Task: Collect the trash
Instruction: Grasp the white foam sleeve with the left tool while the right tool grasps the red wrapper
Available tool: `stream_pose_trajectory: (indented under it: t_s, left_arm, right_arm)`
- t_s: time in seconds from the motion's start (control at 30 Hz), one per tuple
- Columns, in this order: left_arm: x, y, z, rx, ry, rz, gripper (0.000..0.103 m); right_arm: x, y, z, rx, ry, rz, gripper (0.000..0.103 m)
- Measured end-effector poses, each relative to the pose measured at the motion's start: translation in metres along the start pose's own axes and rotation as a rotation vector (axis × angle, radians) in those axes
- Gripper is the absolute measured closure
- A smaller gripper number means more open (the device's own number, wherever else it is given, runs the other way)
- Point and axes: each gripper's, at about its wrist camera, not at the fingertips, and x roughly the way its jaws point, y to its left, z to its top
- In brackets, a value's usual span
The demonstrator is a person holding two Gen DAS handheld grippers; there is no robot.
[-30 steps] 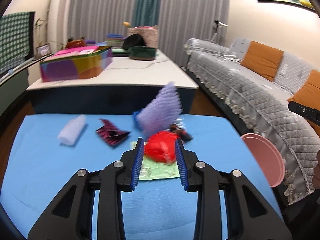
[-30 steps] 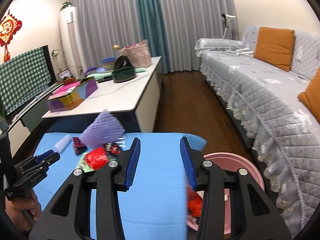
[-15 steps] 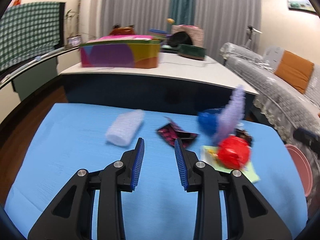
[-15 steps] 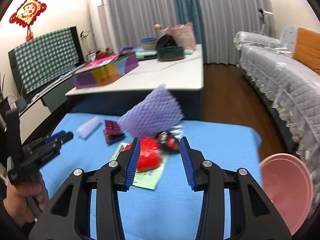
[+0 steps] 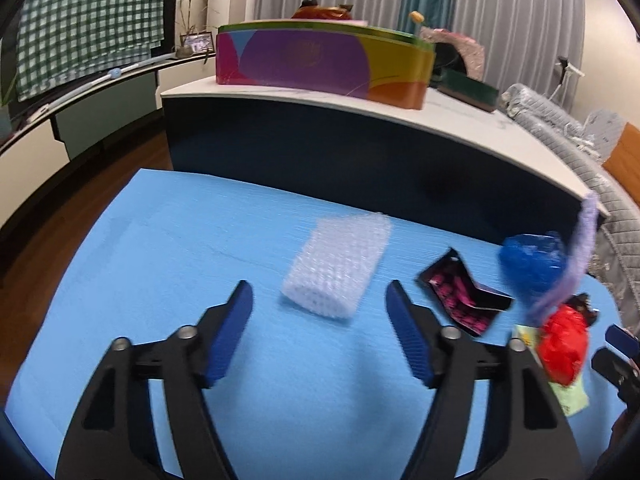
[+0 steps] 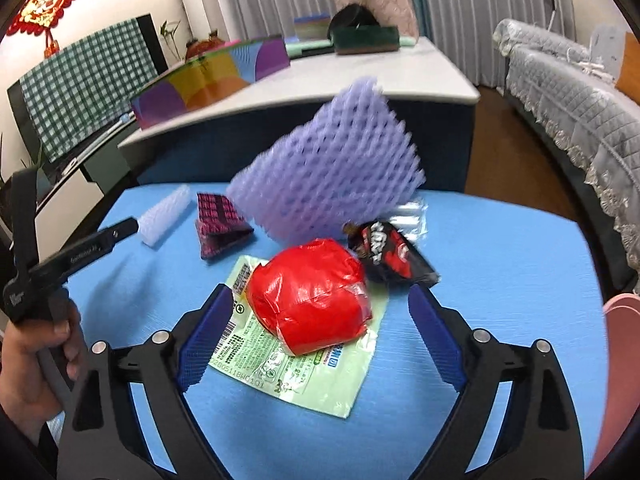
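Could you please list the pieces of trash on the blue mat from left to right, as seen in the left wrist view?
White foam net sleeve → black and pink wrapper → blue crumpled ball → red crumpled ball.

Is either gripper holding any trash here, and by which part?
Nothing is held. The left gripper is open before the white foam net; the right gripper is open around the red wad.
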Motion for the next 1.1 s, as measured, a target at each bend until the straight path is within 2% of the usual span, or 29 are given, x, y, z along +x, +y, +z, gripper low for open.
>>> stream_pose_trajectory:
  t_s: [0.33, 0.4, 0.47, 0.5, 0.53, 0.63, 0.8, 1.1]
  left_arm:
    - [0.031, -0.008, 0.011, 0.009, 0.09, 0.011, 0.031]
    - [0.033, -0.011, 0.01, 0.019, 0.102, 0.011, 0.042]
    - [0.036, -0.013, 0.009, 0.027, 0.113, 0.007, 0.062]
    - [0.035, -0.014, 0.009, 0.032, 0.108, 0.002, 0.067]
    - [0.033, -0.015, 0.009, 0.032, 0.103, -0.007, 0.075]
    - [0.028, -0.02, 0.008, 0.052, 0.102, -0.023, 0.089]
    - [0.015, -0.028, 0.005, 0.073, 0.093, -0.04, 0.091]
    - [-0.031, -0.04, 0.007, 0.103, 0.017, -0.078, 0.092]
  right_arm:
    - [0.024, -0.002, -0.002, -0.028, 0.075, -0.022, 0.014]
    - [0.022, 0.001, -0.003, -0.049, 0.074, -0.014, 0.02]
    - [0.022, 0.003, -0.003, -0.064, 0.076, -0.008, 0.034]
    - [0.02, 0.003, -0.003, -0.069, 0.072, -0.009, 0.037]
    - [0.018, 0.003, -0.003, -0.069, 0.07, -0.006, 0.044]
    - [0.015, 0.0, -0.003, -0.064, 0.068, 0.003, 0.046]
    - [-0.001, 0.006, -0.002, -0.085, 0.03, 0.008, 0.048]
    - [-0.048, 0.012, 0.001, -0.088, -0.062, 0.019, 0.048]
